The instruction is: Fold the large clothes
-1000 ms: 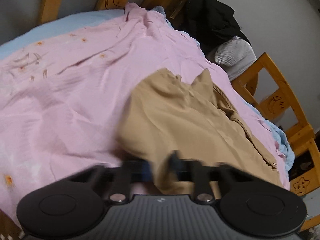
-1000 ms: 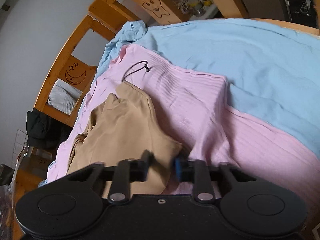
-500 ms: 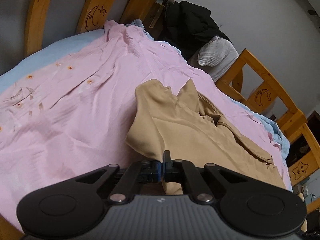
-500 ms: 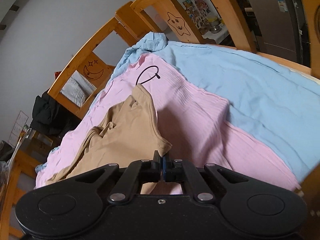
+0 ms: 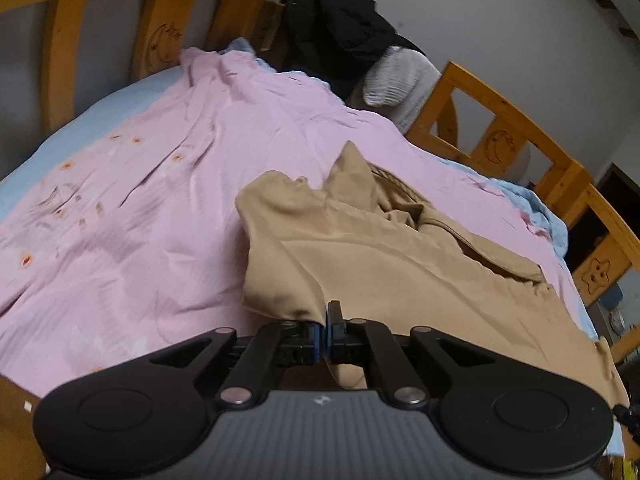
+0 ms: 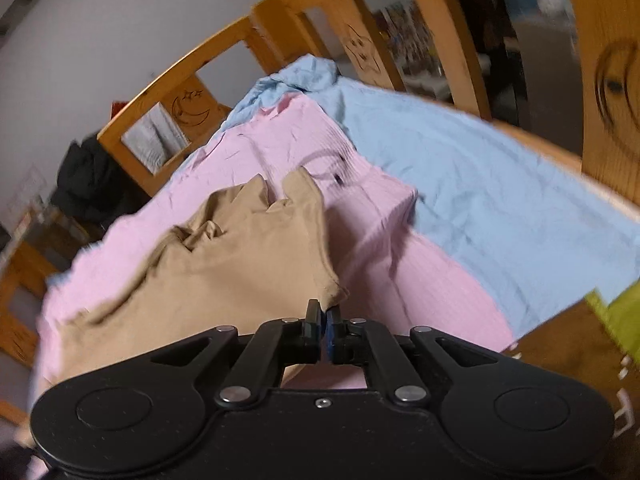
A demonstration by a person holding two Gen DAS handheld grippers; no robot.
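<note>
From the left wrist view, the left gripper (image 5: 324, 322) has its jaws pinched together on a corner of the tan garment (image 5: 392, 264), with the cloth bunched between the blue pads and hanging a little below them; the jaws are easing apart slightly, though cloth is between them. The garment spreads away from the pinch towards the right, crumpled at its far end, lying on the pink sheet (image 5: 160, 208). Left of the garment the pink sheet is bare and wide, wrinkled, with small orange prints. A blue sheet (image 5: 100, 120) shows along the far left edge under the pink one. The wooden bed frame (image 5: 500, 136) with carved moon and star panels rims the bed at the back and right. A black jacket (image 5: 340, 36) and a grey-white striped cloth (image 5: 396, 76) are piled at the far corner, well apart from the garment.

From the right wrist view, which is blurred, the right gripper (image 6: 323, 326) is likewise nipped on a corner of the tan garment (image 6: 240, 264), its jaws opening a little with the hem caught between them. The garment runs left and away over the pink sheet (image 6: 400, 280). To the right the blue sheet (image 6: 500, 200) lies flat and uncovered up to the bed's wooden rail (image 6: 440, 40). A thin dark cord (image 6: 328, 164) loops on the pink sheet just beyond the garment's far edge.
</note>
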